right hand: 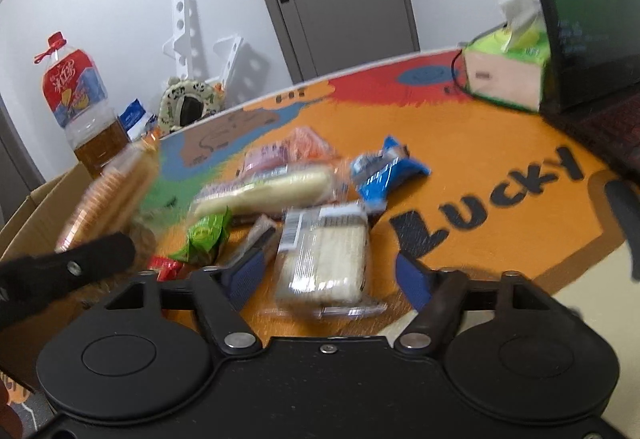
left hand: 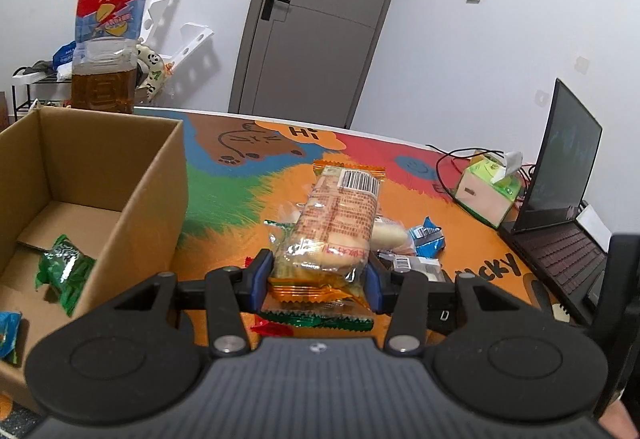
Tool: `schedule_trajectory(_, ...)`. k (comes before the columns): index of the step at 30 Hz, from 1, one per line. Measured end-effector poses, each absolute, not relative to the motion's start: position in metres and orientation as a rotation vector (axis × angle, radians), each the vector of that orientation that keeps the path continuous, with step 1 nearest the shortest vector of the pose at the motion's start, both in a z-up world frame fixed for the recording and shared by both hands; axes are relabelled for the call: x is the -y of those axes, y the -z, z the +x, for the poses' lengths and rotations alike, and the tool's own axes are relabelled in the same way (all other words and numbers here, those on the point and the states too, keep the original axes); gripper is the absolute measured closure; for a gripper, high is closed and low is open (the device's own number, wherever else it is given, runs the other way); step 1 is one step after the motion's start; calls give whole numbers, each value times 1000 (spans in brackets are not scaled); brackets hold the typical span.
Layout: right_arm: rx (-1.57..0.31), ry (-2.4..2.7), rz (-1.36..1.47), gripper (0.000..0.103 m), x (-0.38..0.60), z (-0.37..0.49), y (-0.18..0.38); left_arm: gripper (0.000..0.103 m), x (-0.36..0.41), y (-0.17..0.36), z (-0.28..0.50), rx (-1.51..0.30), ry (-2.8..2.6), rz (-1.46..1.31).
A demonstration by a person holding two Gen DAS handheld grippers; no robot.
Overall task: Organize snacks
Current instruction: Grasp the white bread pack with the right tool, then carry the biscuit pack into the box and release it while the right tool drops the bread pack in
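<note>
My left gripper (left hand: 319,275) is shut on an orange-edged clear biscuit packet (left hand: 336,223) and holds it above the table, just right of the cardboard box (left hand: 152,191). The box holds a green snack bag (left hand: 64,267) and a blue one at its near edge. In the right wrist view the same biscuit packet (right hand: 112,195) shows blurred at the left over the box. My right gripper (right hand: 332,275) is open, its pads either side of a white wafer packet (right hand: 324,255) lying on the table. Other snacks lie beyond: a long white roll (right hand: 264,191), a blue packet (right hand: 384,175), a green packet (right hand: 208,235).
A big iced-tea bottle (left hand: 106,35) stands behind the box. A tissue box (left hand: 488,187) with a black cable and an open laptop (left hand: 560,199) are at the table's right. The table wears a colourful mat (right hand: 480,159). A grey door is behind.
</note>
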State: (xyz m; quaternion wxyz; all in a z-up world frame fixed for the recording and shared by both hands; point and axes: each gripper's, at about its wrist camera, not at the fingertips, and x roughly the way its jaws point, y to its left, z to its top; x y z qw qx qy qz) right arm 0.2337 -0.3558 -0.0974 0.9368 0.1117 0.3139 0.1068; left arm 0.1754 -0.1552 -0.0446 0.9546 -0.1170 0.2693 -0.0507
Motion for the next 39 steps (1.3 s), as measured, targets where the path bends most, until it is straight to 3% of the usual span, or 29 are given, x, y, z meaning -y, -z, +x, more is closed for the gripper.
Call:
schedule_trajectory(1, -640, -227, 226, 51, 356, 232, 97, 57, 154, 44, 174, -544, 103, -240)
schedule_trajectory(6, -626, -225, 234, 57, 357, 224, 94, 57, 151, 40, 166, -535, 106, -263)
schedule_trajectory(27, -613, -274, 266, 57, 362, 203, 93, 57, 169, 61, 162, -649, 137, -184)
schedule_trajectory(32, -614, -268, 266, 57, 361, 202, 92, 70, 169, 64, 162, -658, 143, -192)
schedule_trajectory(39, -577, -284, 266, 57, 358, 197, 80, 71, 158, 48, 153, -589, 124, -221)
